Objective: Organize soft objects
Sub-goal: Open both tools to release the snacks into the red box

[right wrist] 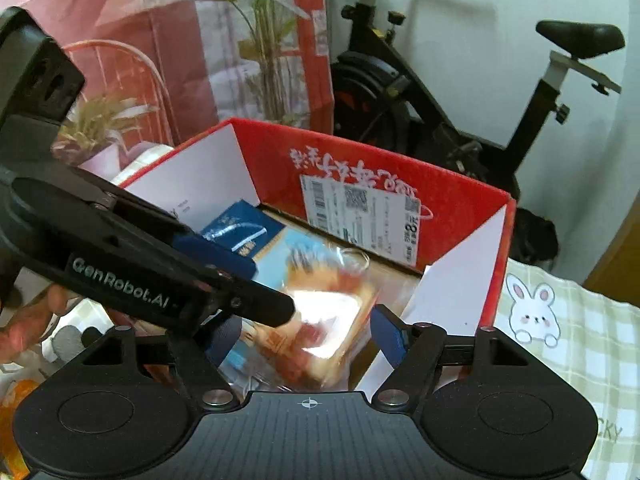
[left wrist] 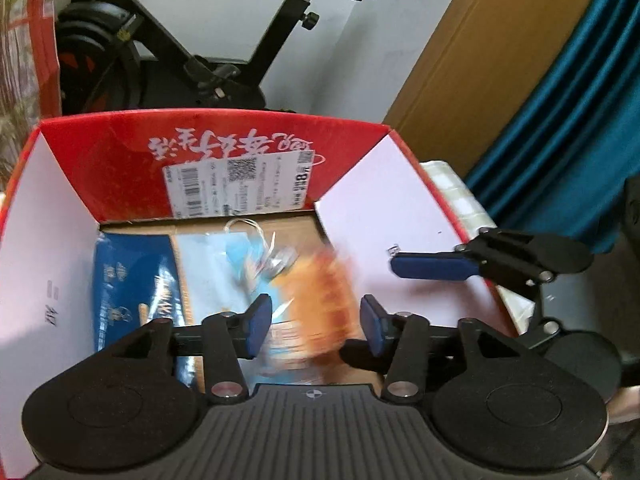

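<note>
Left wrist view: orange, clear-wrapped soft bread packet [left wrist: 320, 304] sits blurred over the red cardboard box [left wrist: 72, 152], between the left hand-held gripper's [left wrist: 316, 324] parted jaws, untouched; right hand-held gripper [right wrist: 308, 334] straddles it likewise, half-open.

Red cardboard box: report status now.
Both tongs, left and right, open over red cardboard box. Blurred orange bread packet between them, inside. Nothing blocking.

Red box [left wrist: 120, 168] with white flaps, orange snack bag [left wrist: 320, 300] inside — plus a blue pack [left wrist: 132, 280], and green-checked bunny cloth [right wrist: 568, 332].
</note>
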Demonstrator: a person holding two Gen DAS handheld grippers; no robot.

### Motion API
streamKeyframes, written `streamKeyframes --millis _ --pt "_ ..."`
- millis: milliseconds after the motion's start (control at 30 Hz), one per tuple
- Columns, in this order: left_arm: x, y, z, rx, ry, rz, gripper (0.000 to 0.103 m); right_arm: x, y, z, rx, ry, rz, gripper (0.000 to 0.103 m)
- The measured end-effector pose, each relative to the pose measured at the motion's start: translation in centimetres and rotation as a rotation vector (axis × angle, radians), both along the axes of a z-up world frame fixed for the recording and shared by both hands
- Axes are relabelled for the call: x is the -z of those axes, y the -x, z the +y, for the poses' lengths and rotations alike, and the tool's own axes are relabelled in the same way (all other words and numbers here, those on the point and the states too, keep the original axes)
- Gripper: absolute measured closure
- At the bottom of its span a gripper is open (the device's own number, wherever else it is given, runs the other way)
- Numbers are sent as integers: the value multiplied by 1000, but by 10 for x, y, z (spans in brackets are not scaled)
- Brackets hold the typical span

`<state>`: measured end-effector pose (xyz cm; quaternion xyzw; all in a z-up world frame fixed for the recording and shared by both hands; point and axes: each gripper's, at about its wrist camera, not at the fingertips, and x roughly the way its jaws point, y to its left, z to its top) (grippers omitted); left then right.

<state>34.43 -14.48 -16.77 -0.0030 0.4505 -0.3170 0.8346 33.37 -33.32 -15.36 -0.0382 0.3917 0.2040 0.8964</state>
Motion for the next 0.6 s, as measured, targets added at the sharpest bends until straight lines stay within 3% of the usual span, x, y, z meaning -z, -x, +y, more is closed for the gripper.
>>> streamKeyframes --millis 267,600 --pt "-20 20 16 -10 -6 -62 52 -15 22 5 6 14 -45 35" --pt "-51 81 55 -59 -26 -150 52 -41 74 25 -26 22 -105 35"
